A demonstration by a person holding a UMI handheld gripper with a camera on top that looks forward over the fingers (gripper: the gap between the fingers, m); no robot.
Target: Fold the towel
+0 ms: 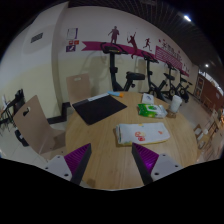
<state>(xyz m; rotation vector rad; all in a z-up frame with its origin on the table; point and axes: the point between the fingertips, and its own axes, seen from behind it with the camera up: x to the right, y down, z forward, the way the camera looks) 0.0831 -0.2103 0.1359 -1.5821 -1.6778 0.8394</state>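
A folded towel (pixel 133 133) lies on the table (pixel 100 150) just ahead of the fingers (pixel 76 157), a mat (pixel 99 108) beyond it to the left

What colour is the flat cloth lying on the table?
The towel is dark, navy or black, seen in the gripper view, beyond the open gripper.

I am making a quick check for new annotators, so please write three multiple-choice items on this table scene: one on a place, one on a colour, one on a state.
1. Where does the dark towel lie?
A. on the wooden table, beyond the fingers
B. on a chair seat
C. between the fingers

2. What colour are the finger pads?
A. yellow
B. magenta
C. white

3. How does the gripper stand?
A. shut on the towel
B. shut on a bottle
C. open, holding nothing

Key: 1 A, the towel lies flat on the table well ahead of the fingers. 2 B, both inner faces show magenta. 3 C, bare tabletop shows in the gap between the fingers.
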